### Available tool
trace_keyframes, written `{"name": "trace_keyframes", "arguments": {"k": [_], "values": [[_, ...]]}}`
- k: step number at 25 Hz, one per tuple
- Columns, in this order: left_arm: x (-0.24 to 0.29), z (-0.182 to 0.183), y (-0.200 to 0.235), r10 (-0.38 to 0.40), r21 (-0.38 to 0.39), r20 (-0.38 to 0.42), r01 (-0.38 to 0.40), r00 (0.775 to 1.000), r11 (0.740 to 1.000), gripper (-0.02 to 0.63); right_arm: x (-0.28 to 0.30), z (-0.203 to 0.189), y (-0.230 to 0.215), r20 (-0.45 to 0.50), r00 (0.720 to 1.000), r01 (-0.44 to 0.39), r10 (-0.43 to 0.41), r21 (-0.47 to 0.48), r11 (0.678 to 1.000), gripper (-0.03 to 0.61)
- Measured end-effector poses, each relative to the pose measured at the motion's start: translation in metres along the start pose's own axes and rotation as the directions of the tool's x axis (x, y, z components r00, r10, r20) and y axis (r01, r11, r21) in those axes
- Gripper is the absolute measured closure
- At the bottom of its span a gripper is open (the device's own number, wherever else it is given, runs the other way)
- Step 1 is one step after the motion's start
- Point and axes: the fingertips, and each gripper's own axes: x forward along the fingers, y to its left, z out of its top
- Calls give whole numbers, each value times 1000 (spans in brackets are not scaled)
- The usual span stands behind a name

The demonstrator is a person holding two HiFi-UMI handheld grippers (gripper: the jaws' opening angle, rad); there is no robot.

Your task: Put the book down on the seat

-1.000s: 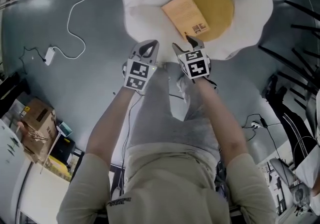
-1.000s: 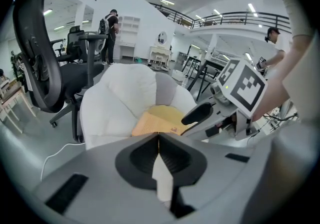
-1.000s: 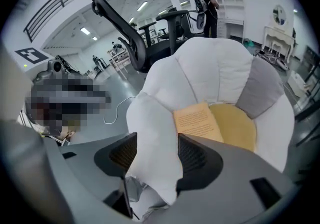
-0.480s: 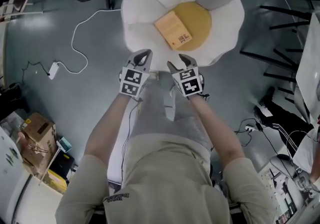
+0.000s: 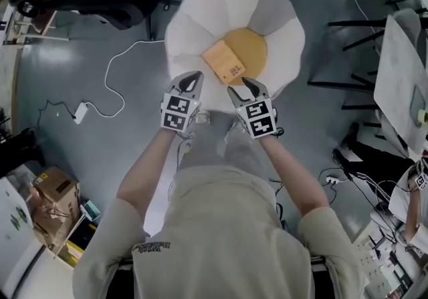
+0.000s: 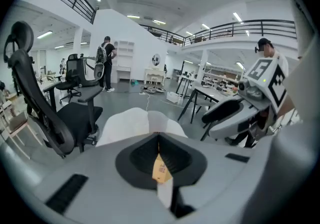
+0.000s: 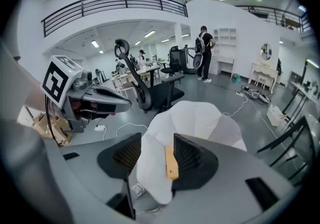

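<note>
**Book lying on the seat, both my tongs free of it.**
My left gripper (image 5: 189, 79), over the near edge of the seat (image 5: 200, 17), has its jaws pressed together on nothing. The book (image 5: 224, 62) lies flat on the seat, partly over the yellow centre (image 5: 253, 47). My right gripper (image 5: 242, 87), at the same edge, holds nothing, its jaws apart though they have just been closing.

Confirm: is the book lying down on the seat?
Yes, down: the book lies flat across the seat's yellow centre and white petal.
</note>
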Motion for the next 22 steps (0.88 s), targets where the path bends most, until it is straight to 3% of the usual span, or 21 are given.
{"name": "trace_keyframes", "arguments": {"k": [6, 11, 17, 22], "values": [[-27, 69, -24, -26, 54, 90, 21, 996, 998, 603, -63, 70, -13, 99, 993, 77, -68, -87, 993, 377], [-52, 120, -42, -36, 34, 192, 30, 981, 999, 603, -118, 122, -10, 216, 971, 138, -101, -161, 977, 385], [-83, 193, -53, -37, 75, 307, 15, 951, 997, 603, -185, 170, -5, 380, 915, 215, -133, -182, 960, 394], [-119, 242, -69, -20, 241, 382, -79, 924, 967, 603, -235, 201, -8, 516, 842, 260, -155, -136, 956, 430]]}}
